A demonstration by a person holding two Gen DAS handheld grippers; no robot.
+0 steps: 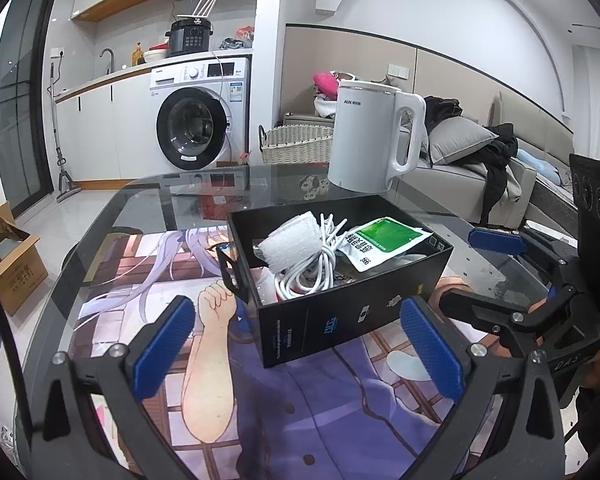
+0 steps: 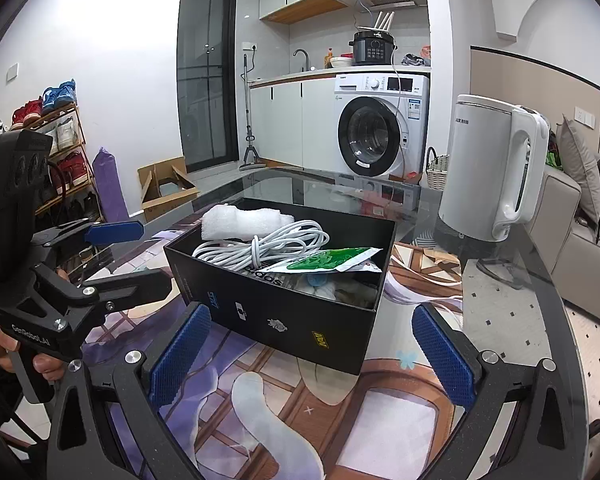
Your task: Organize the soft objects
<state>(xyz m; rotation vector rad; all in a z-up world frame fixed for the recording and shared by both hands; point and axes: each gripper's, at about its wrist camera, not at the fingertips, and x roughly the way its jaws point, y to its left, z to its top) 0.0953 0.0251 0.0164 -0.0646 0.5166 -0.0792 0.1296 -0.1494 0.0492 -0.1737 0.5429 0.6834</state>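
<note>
A black open box stands on the glass table. Inside it lie a roll of white foam wrap, a coiled white cable and a green-and-white pouch; other soft items underneath are mostly hidden. My left gripper is open and empty, just short of the box's near wall. From the other side, my right gripper also faces the box, open and empty, close to its near wall.
A white electric kettle stands on the table behind the box. A printed mat lies under the glass. Beyond the table are a wicker basket, a washing machine, a sofa and a cardboard box on the floor.
</note>
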